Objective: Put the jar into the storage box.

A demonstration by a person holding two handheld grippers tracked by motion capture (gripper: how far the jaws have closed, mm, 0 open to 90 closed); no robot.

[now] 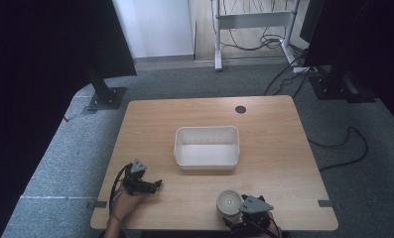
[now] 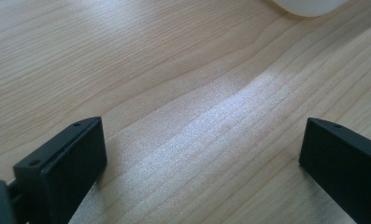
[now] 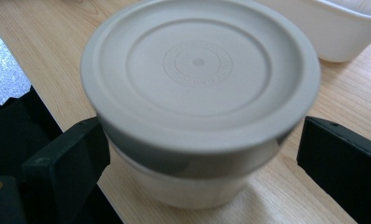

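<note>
A light wooden table (image 1: 150,119) with rounded corners stands on grey carpet, dark curtains at both sides and a white metal stand with loose cables at the far end of the room. Going from left to right, the left gripper (image 1: 155,184) lies low over the near-left part of the table, held by a hand (image 1: 121,207) that comes in at the near edge. In its own view its two black jaws stand wide apart with bare wood grain between them, so it is open and holds nothing. A white rectangular plastic tub (image 1: 207,148), empty, sits at the middle of the table.

Farther right, close to the near edge, stands the small round cream container with a flat grey lid (image 1: 229,201). The right gripper (image 1: 238,214) sits just behind it on the near side, pointing toward the far edge. In the right gripper view the container (image 3: 199,93) stands upright between the spread jaws: the left jaw looks very near or touching its side, the right jaw clearly apart, so the gripper is open and not yet clamped. The container lies straight ahead of these jaws, and the tub (image 3: 332,28) lies beyond it, farther and slightly left across the table. The right gripper is plainly the nearer one; closing on the container's round wall looks like the move in hand.
</note>
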